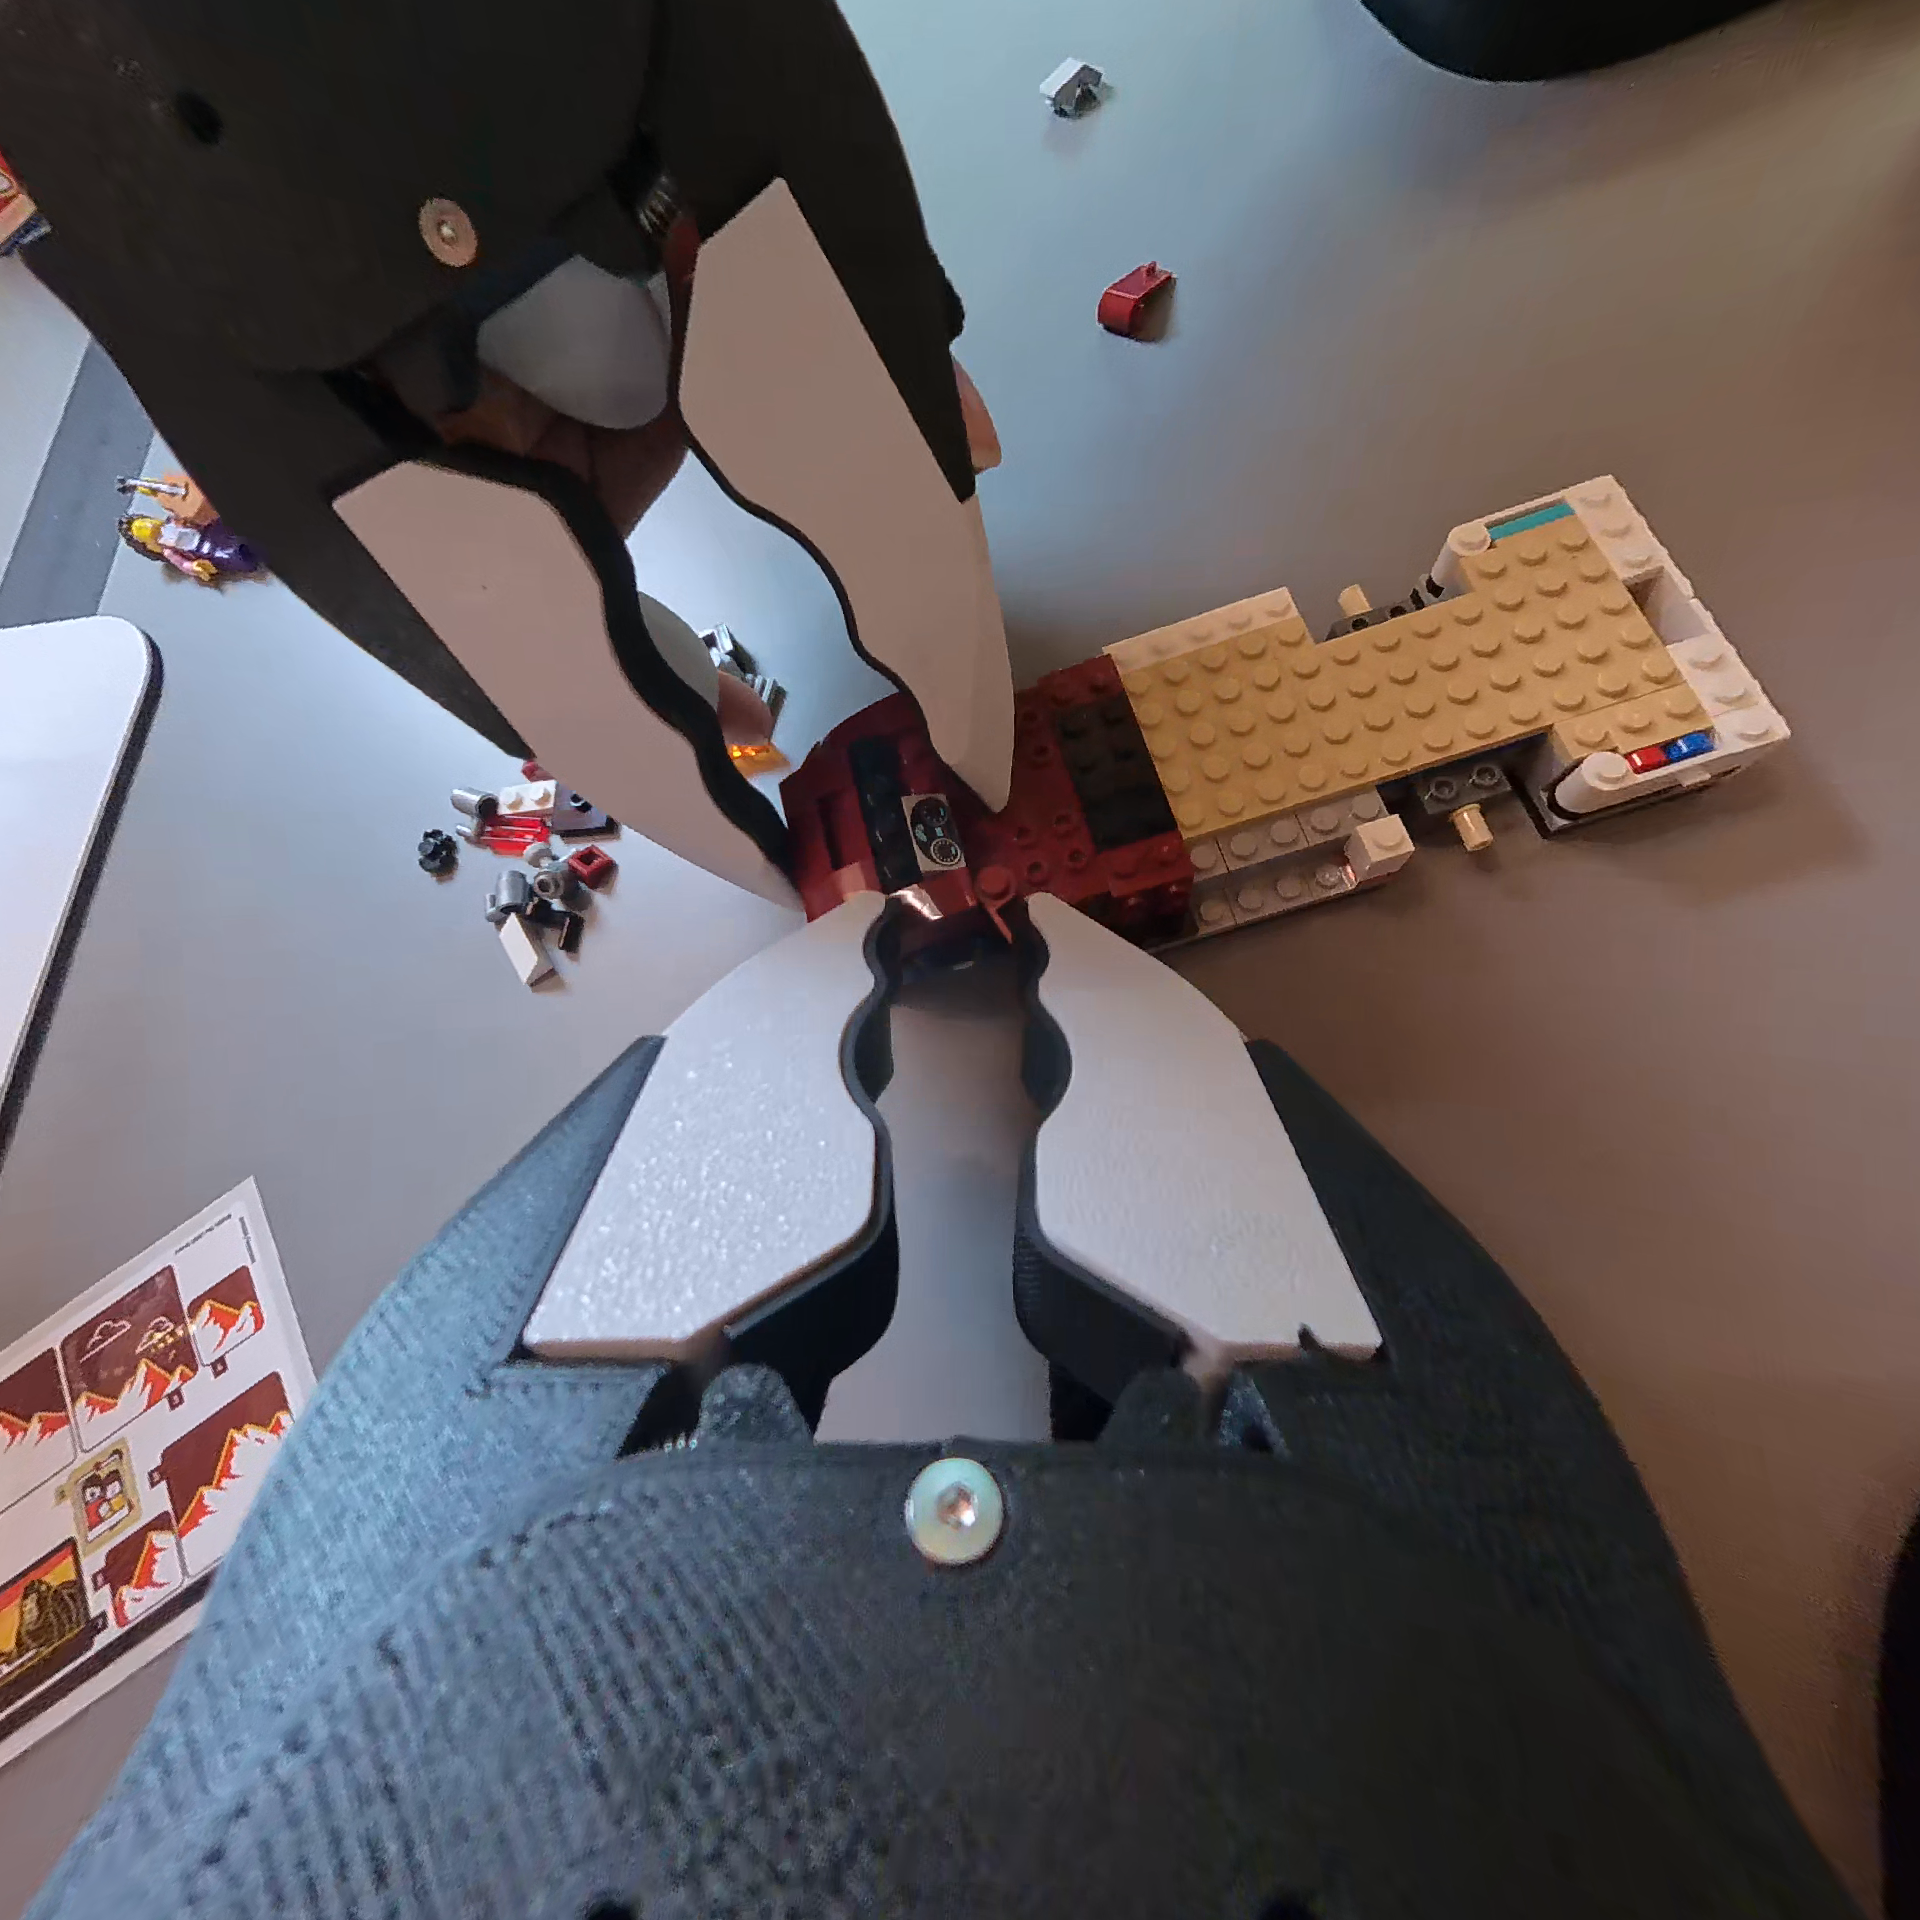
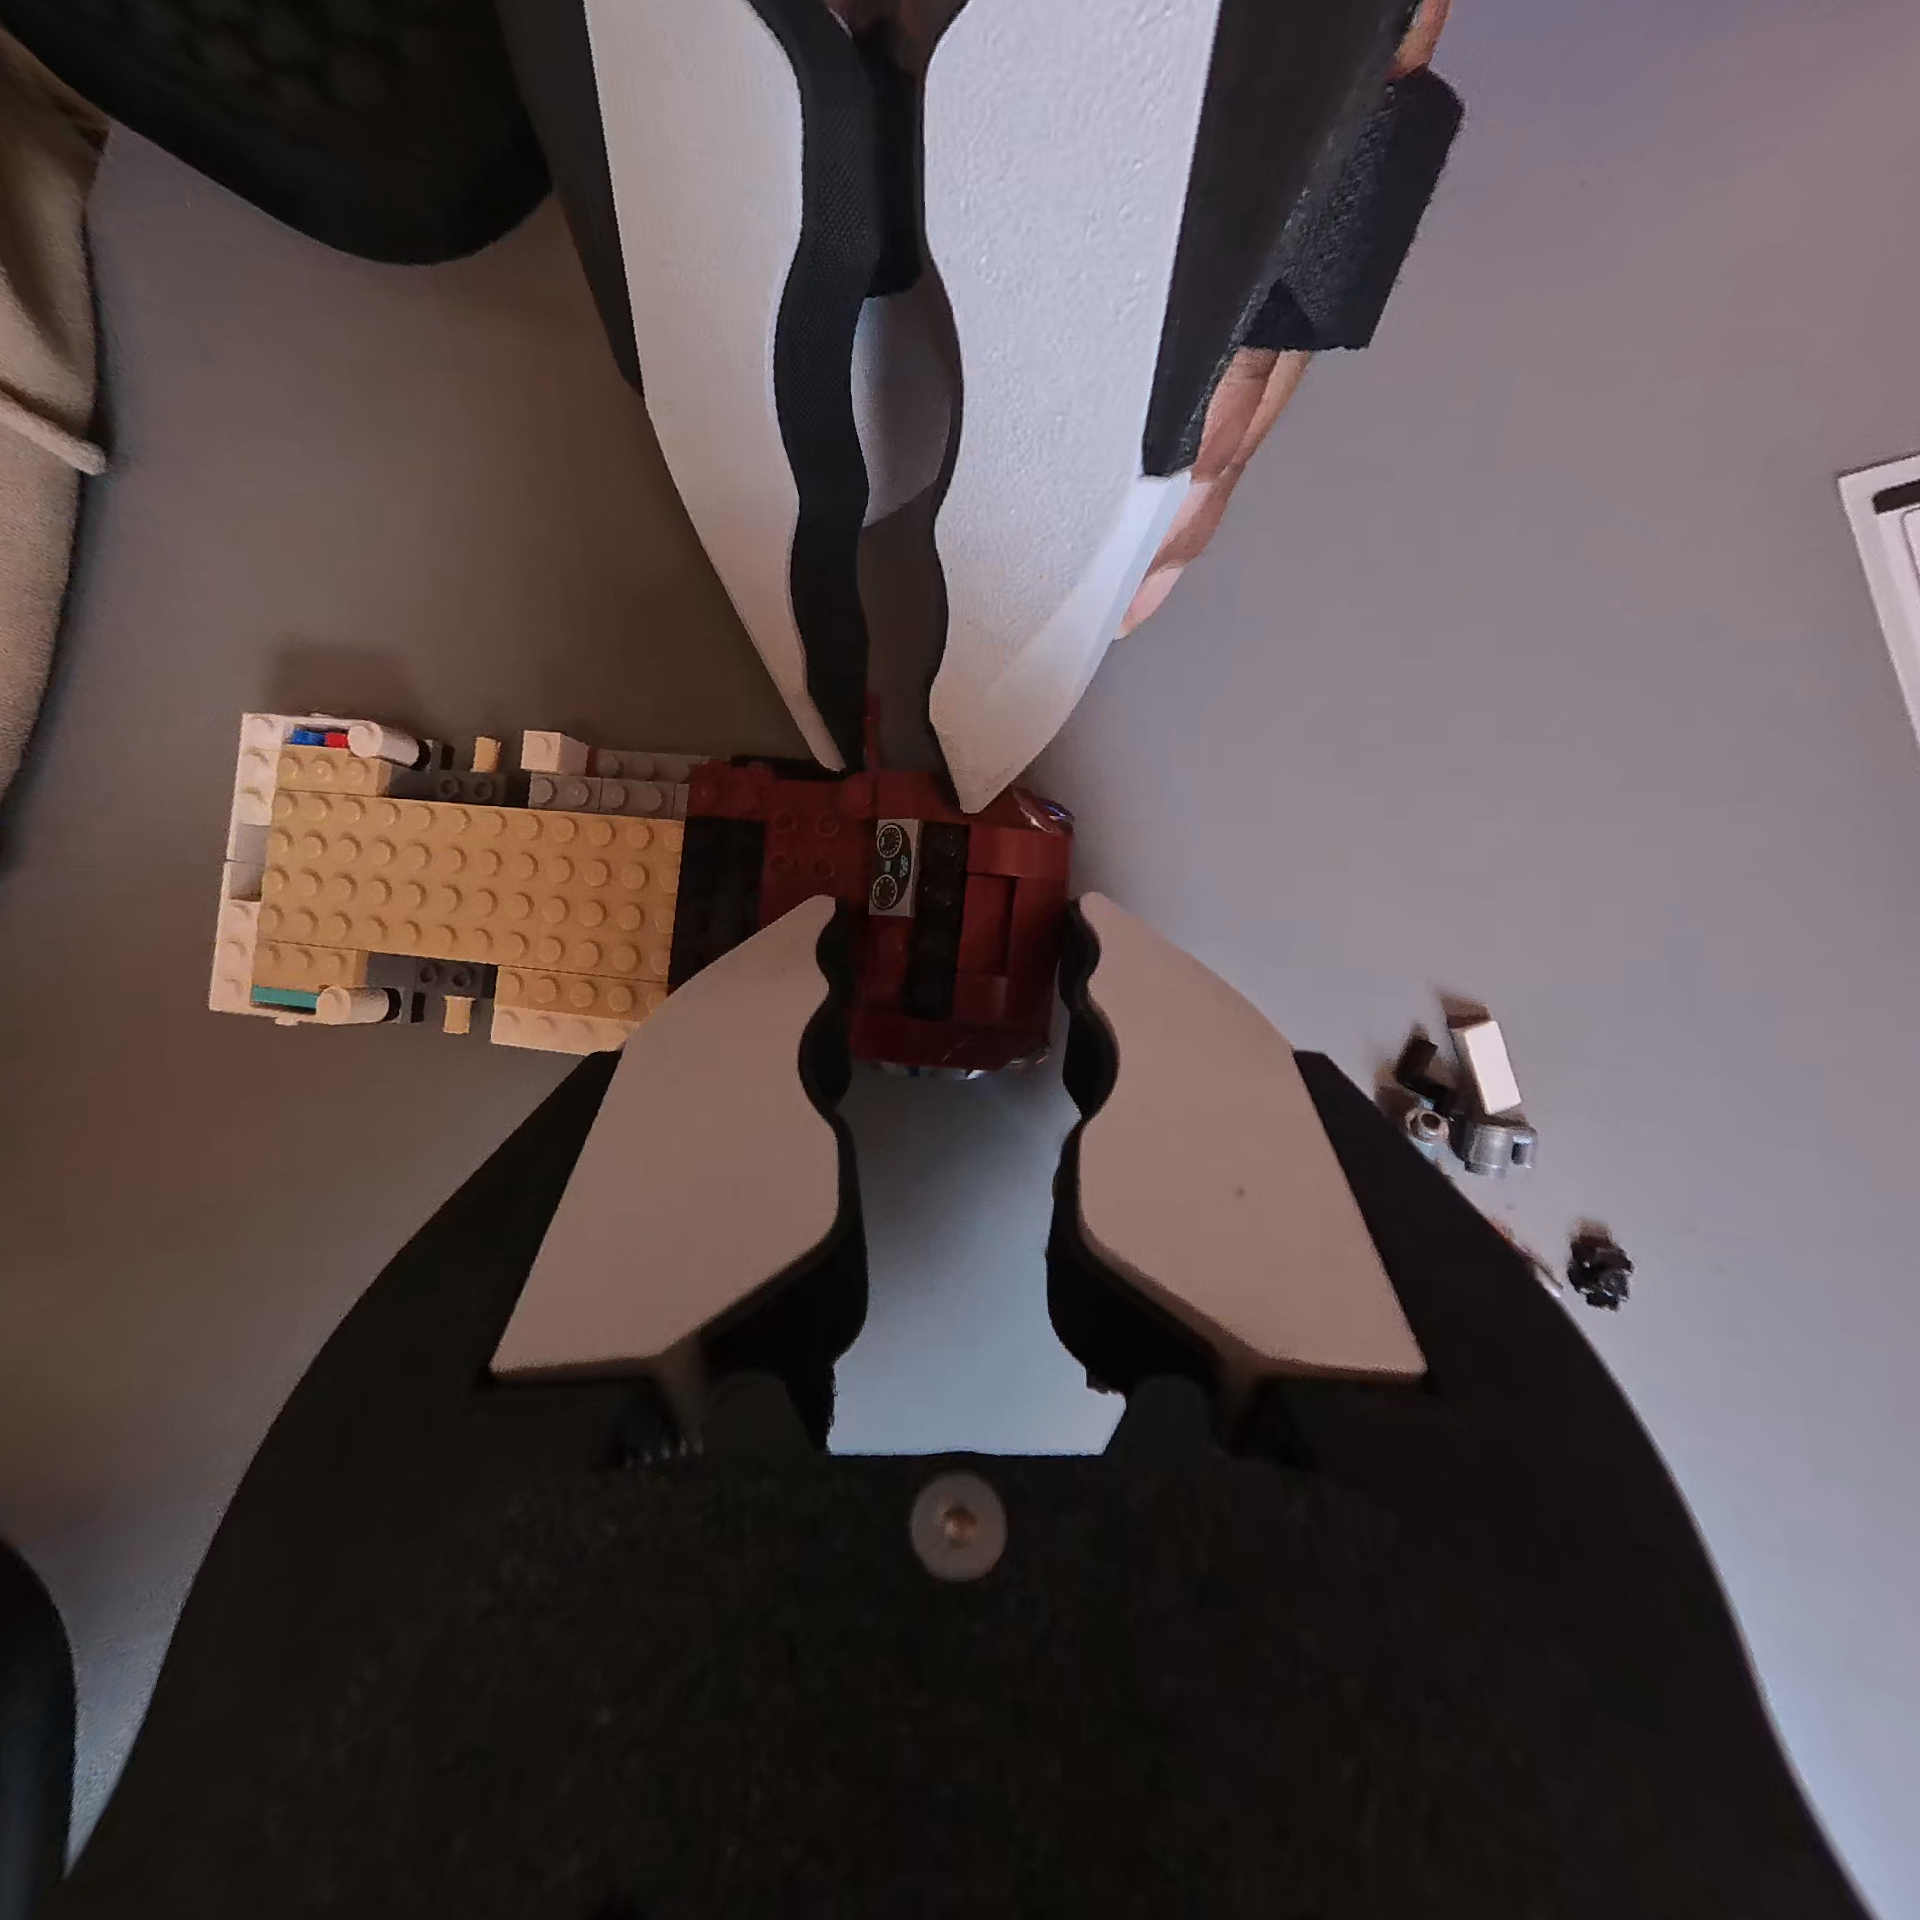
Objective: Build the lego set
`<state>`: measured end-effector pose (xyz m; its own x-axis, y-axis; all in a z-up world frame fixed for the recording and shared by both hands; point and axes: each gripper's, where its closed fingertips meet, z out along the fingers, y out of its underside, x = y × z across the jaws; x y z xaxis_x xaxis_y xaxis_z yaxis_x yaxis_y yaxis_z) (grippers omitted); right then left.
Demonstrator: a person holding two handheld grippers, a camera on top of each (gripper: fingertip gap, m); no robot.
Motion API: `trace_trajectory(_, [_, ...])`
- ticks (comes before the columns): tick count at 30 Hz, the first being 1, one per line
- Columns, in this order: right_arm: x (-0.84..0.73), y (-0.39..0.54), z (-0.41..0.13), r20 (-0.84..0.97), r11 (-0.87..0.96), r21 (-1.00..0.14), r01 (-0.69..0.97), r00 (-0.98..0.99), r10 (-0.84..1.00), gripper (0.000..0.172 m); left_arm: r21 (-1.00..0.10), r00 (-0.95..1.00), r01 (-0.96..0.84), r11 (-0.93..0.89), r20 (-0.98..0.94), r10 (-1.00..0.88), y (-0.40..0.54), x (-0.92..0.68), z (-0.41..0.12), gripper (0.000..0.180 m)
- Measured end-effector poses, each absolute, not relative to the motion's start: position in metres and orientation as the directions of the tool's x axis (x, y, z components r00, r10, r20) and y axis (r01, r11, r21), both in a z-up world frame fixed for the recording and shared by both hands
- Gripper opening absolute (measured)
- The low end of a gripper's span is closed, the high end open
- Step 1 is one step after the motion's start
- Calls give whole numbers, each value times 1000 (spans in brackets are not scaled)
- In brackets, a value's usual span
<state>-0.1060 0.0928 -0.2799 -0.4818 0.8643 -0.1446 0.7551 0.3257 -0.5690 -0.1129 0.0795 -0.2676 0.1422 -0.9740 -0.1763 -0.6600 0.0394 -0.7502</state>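
The long brick-built vehicle model with tan studded deck and dark red cab (image 2: 468, 883) lies flat on the grey table (image 2: 1455, 831). The right gripper (image 2: 951, 914) straddles the cab end, one finger each side. The left gripper (image 1: 956, 914) comes in from the opposite side, tips at the cab's edge. A heap of small loose bricks (image 1: 530, 862) sits beyond the cab's nose, a printed sticker sheet (image 1: 114, 1455) nearer the table edge, a single dark red brick (image 1: 1132, 301) well apart.
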Motion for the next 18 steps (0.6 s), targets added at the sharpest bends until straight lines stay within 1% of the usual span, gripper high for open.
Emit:
trace_trajectory(3, [-107,92,-280,-139,339,-570,748,-495,858,38,-745,157,-667,27,-176,-972,78,-114,-268,21])
trace_trajectory(8, [-108,88,-279,-137,352,-578,736,-513,847,38,-736,219,-676,-16,-181,-959,81,-118,-267,37])
trace_trajectory(15, [-110,82,-279,-132,388,-575,720,-550,825,38,-744,198,-666,-49,-113,-974,74,-118,-268,38])
trace_trajectory(18, [-110,82,-279,-131,394,-571,720,-554,822,36,-722,187,-688,-74,-77,-979,68,-122,-271,48])
